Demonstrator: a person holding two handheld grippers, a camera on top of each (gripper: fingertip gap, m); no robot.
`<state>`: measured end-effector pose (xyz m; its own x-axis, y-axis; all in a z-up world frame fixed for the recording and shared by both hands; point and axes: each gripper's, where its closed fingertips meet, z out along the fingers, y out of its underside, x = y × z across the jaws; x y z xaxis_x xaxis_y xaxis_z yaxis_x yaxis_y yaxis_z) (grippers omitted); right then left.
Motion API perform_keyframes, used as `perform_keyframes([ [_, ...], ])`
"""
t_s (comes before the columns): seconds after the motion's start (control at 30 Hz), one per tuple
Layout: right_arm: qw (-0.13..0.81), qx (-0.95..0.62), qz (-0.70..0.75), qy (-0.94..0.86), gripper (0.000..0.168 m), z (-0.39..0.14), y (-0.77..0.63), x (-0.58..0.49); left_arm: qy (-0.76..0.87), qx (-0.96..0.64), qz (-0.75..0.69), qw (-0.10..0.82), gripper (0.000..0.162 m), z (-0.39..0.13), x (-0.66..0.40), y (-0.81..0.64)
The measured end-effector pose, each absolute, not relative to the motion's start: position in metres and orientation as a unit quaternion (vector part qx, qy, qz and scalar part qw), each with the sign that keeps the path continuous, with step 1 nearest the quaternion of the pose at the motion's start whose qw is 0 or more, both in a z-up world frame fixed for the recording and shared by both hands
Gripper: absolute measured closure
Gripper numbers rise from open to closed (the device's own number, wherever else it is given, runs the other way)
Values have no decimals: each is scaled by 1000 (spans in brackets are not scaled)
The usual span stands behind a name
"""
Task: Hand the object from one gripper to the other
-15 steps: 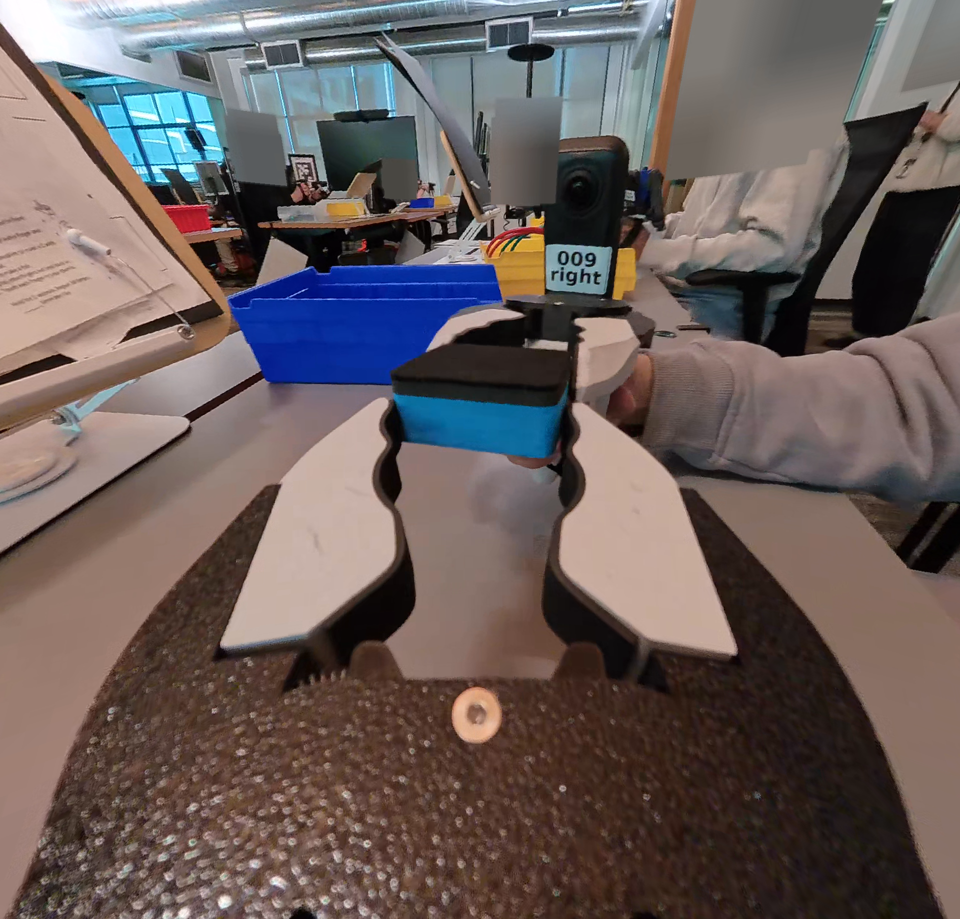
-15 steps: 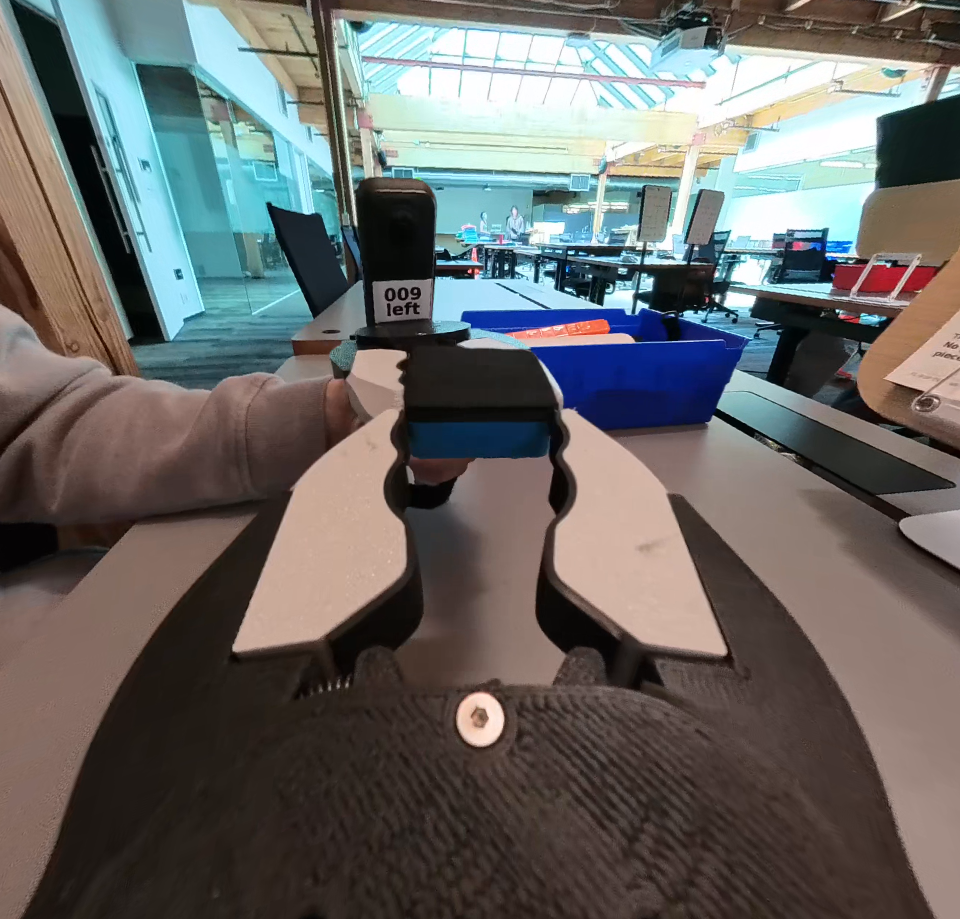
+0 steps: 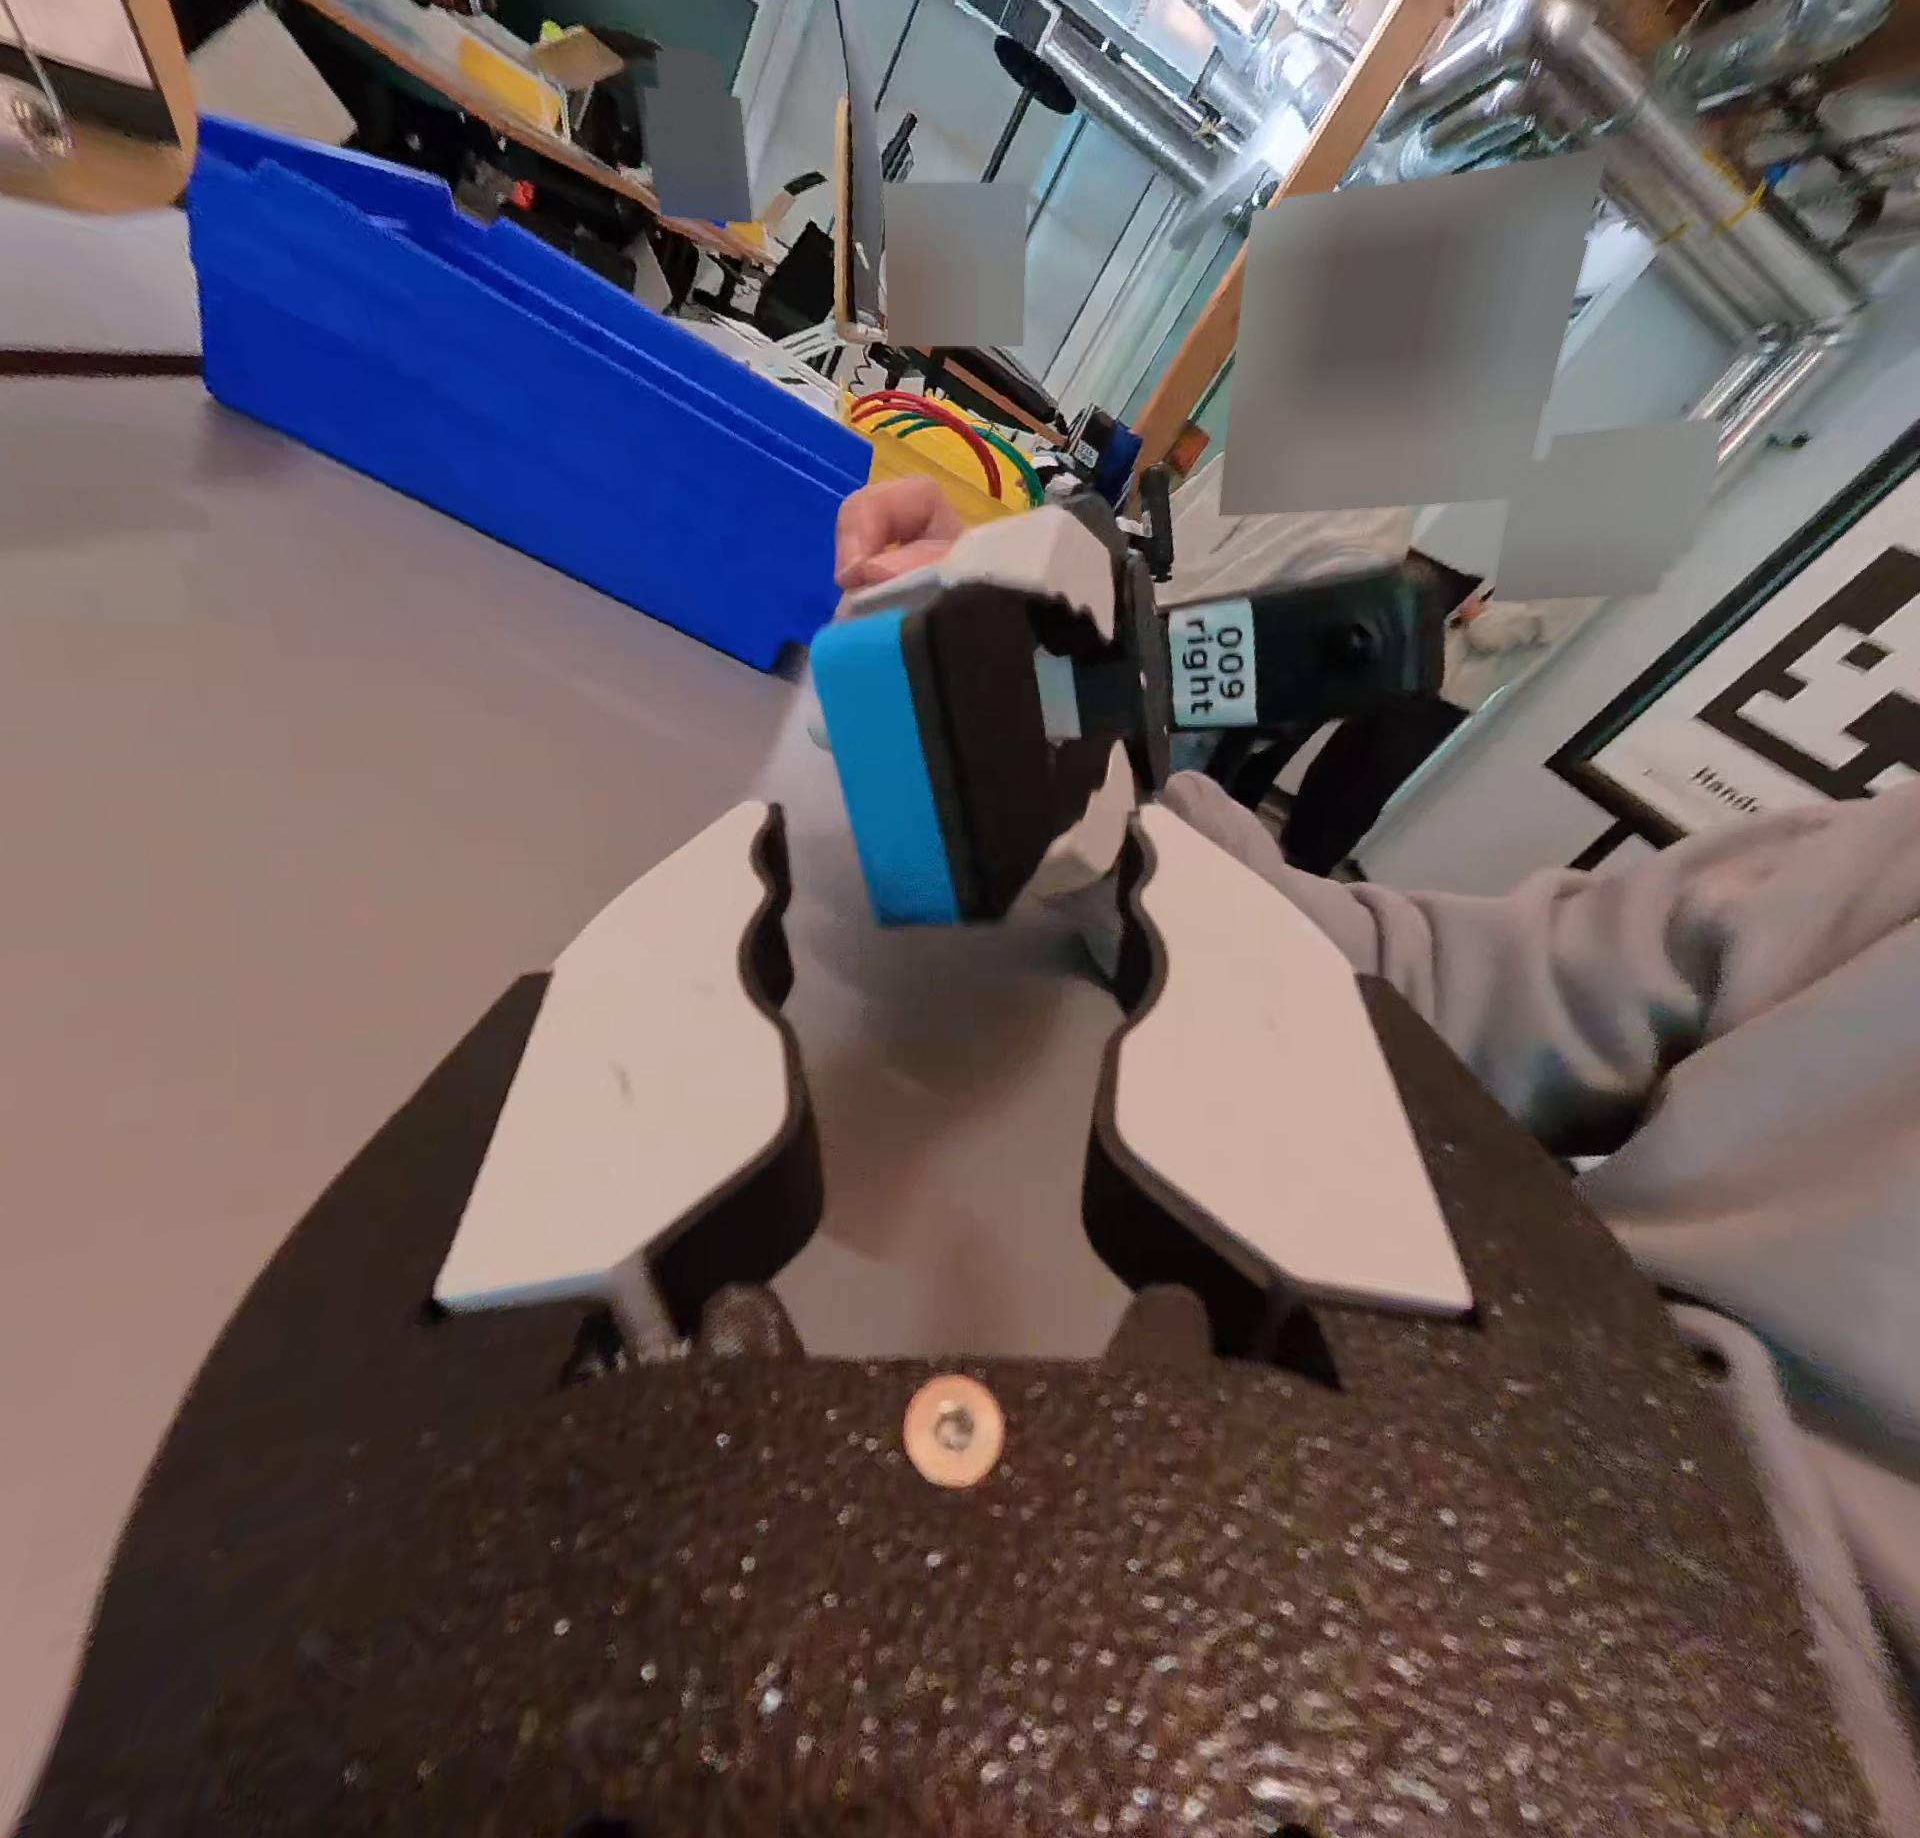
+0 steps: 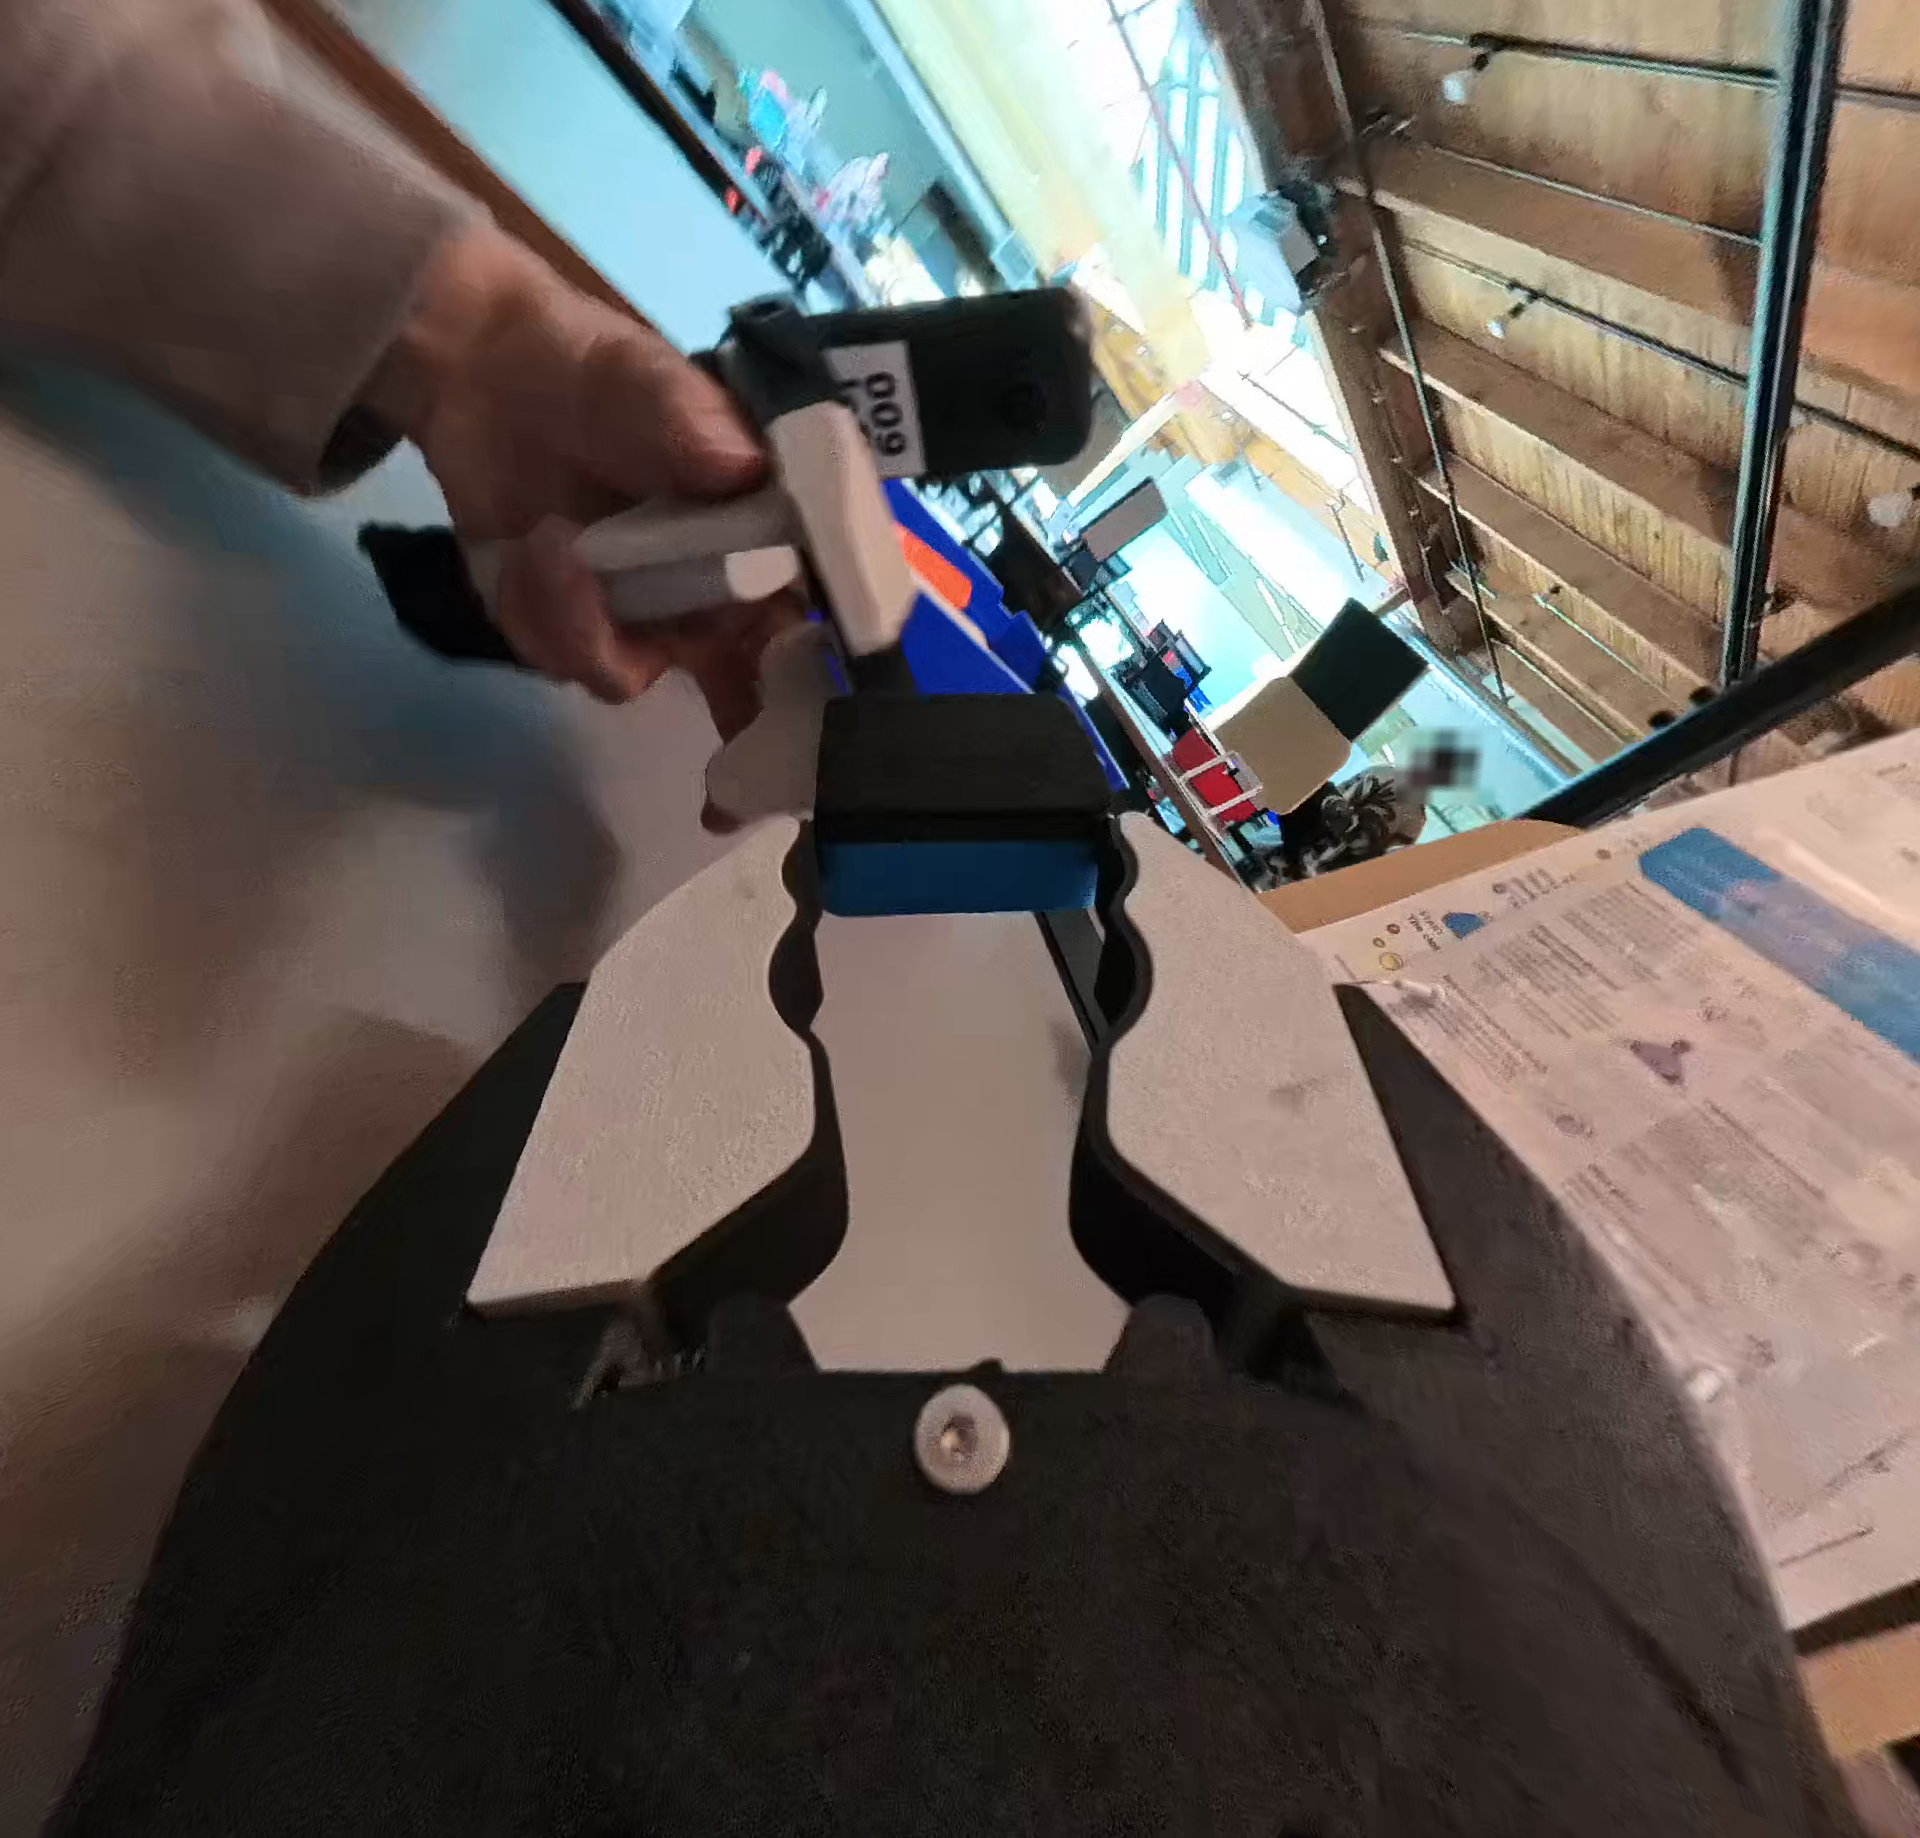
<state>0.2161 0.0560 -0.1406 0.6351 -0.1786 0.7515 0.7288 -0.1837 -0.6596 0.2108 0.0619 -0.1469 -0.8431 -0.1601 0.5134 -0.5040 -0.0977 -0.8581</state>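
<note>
Blue-and-black block (image 4: 956, 822) sits clamped in right claw (image 4: 961, 853); left claw (image 3: 951, 853) gapes empty.

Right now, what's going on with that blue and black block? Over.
Right gripper shut on block. Left gripper open, clear of block. Nothing between them.
</note>
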Motion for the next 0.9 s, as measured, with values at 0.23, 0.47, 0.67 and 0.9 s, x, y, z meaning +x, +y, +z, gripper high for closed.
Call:
perform_keyframes([
  [0.23, 592, -678, -379, -213, 117, -149, 63, 214, -651, 276, 687, 166, 136, -152, 213, 67],
  [0.47, 714, -692, -99, 52, 67, -133, 57, 235, -645, 205, 736, -11, 139, -129, 222, 80],
  [0.67, 680, -573, 413, 194, 87, -133, 65, 201, -640, 67, 744, -179, 139, -108, 206, 79],
  [0.9, 667, -530, 485, 195, 94, -124, 68, 192, -675, 5, 696, -244, 139, -122, 201, 67],
])
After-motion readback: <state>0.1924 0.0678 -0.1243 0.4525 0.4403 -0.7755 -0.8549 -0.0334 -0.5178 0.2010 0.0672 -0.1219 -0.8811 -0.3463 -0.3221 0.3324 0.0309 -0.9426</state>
